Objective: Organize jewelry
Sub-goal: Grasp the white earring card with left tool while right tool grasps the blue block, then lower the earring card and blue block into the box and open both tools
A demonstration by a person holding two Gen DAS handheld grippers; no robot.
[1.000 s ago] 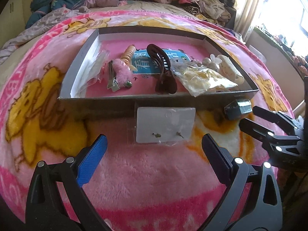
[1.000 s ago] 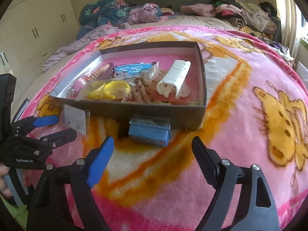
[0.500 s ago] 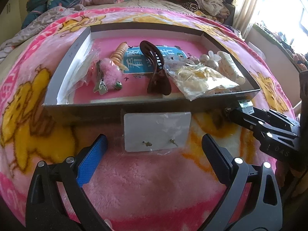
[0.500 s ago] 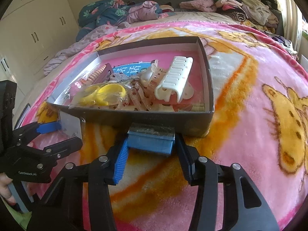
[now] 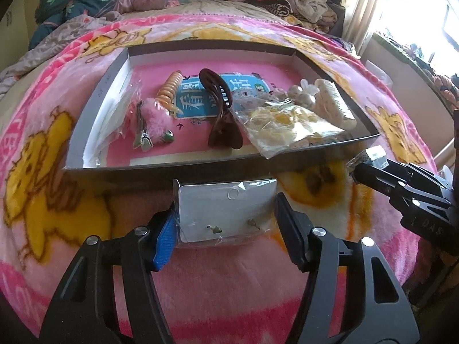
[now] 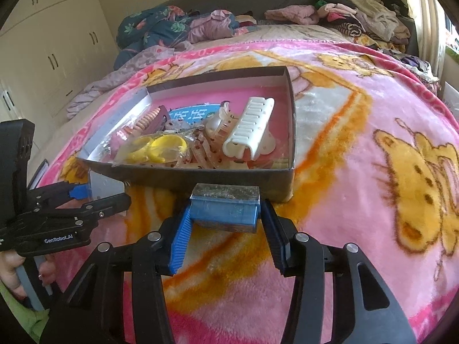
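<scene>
The left wrist view is showing the whole near wall of the shallow grey tray (image 5: pixel 160 169) and the window glare at the upper right. The right wrist view is instead showing white wardrobe doors (image 6: pixel 54 43) at the upper left and a person's hand (image 6: pixel 13 269) at the lower left edge.

A pink cartoon blanket (image 6: pixel 358 149) is filling most of both frames, with piled clothes (image 6: pixel 358 14) lying along the top. Inside the tray a white claw clip (image 6: pixel 249 132), a brown hair clip (image 5: pixel 221 109), a yellow piece in a clear bag (image 6: pixel 160 146) and a pink fluffy clip (image 5: pixel 156 116) are lying crowded together. The tray's near wall is standing directly behind both held items.

The left gripper (image 5: pixel 226 226) has just been closing, and its pads are now pinching the side edges of a bagged earring card (image 5: pixel 226 209) at lower centre. The right gripper (image 6: pixel 226 225) has just been closing too, and is clamping a small blue box (image 6: pixel 225 207) just before the tray wall.
</scene>
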